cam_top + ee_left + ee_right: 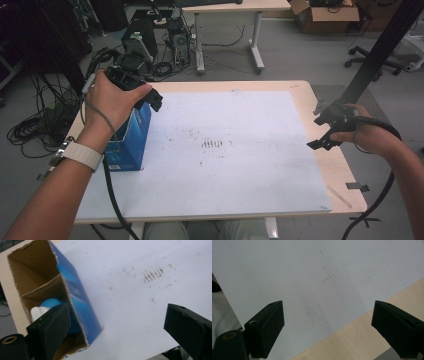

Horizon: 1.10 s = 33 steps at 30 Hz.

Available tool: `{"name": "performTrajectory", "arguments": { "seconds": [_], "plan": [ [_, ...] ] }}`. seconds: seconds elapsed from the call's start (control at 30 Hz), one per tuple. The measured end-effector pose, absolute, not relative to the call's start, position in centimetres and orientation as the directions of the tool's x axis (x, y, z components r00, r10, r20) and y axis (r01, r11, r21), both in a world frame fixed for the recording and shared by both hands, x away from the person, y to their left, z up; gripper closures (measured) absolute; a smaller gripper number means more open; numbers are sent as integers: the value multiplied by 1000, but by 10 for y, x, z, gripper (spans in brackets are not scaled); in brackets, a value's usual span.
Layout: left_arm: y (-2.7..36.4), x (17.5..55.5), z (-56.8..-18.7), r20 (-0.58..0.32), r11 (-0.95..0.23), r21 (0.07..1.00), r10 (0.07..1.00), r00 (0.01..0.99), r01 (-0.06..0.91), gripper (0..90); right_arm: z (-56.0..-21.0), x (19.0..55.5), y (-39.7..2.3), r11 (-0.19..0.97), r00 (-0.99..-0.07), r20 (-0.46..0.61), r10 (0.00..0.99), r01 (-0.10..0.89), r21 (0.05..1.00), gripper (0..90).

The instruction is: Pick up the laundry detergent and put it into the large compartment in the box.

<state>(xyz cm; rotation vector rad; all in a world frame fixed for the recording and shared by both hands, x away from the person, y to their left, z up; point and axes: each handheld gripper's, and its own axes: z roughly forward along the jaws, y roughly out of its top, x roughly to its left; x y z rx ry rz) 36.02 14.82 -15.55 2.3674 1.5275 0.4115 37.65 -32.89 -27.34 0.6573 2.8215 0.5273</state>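
In the high view the left hand (116, 102) covers the blue carton's (131, 142) open top, while in the left gripper view a jaw hides most of the blue-and-white thing (46, 306) inside, too little showing to identify.

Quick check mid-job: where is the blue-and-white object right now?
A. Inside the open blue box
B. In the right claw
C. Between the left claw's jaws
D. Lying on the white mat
A: the left gripper view shows the blue-and-white object sitting in the lower compartment of the blue box, while the left claw stands open above the box and mat.
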Motion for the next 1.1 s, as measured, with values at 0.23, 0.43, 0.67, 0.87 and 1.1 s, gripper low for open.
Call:
{"name": "performTrajectory", "arguments": {
  "seconds": [0.23, 0.43, 0.67, 0.87, 1.1],
  "plan": [
    [133, 355, -155, 73, -425, 397, 898, 434, 814, 47, -271, 373, -329, 837, -882, -110, 459, 387, 388, 111],
    [117, 350, -157, 68, -461, 393, 877, 475, 796, 43, -269, 375, -330, 836, -881, -113, 460, 387, 389, 111],
    [107, 348, -161, 54, -477, 402, 864, 500, 781, 44, -270, 376, -327, 838, -884, -112, 455, 382, 389, 111],
    [103, 345, -164, 48, -489, 399, 856, 515, 776, 44, -271, 375, -322, 843, -889, -111, 444, 372, 389, 111],
    [100, 346, -165, 40, -496, 391, 851, 524, 775, 47, -272, 377, -320, 844, -891, -110, 441, 369, 388, 111]
  ]
}}
